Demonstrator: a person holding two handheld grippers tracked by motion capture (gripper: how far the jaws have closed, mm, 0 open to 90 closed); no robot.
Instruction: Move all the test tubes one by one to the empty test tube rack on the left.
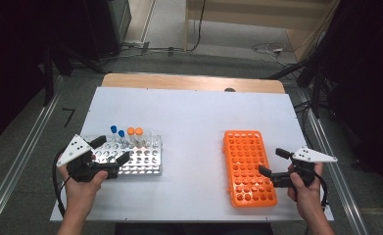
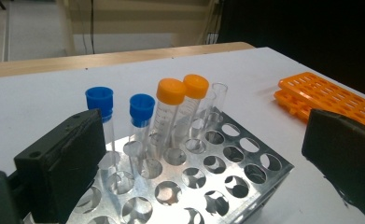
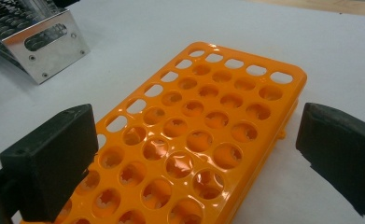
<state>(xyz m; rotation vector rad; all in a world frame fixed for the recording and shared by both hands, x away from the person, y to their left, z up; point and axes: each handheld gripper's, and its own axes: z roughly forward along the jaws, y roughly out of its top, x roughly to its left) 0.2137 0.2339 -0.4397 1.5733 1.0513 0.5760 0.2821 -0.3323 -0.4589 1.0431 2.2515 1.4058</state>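
- Four capped tubes (image 2: 171, 116) all stand in metal rack (image 1: 150, 164), table left.
- Orange rack (image 1: 248, 166) holds none; transfer not begun.
- Left gripper (image 1: 111, 151) wide, empty, over metal rack.
- Right gripper (image 1: 272, 161) wide, empty, at orange rack.

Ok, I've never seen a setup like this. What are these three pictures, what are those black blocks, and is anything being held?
A person sits at a white table with a hand-held gripper in each hand. The high view looks down from above: left gripper by the metal rack, right gripper by the empty orange rack. The other two pictures come from cameras riding on the grippers; the black blocks at their bottom corners are each gripper's own two jaws. The metal rack holds two blue-capped tubes, two orange-capped tubes and what look like clear uncapped ones behind. Both grippers stand wide open with nothing between the jaws, so nothing is held.
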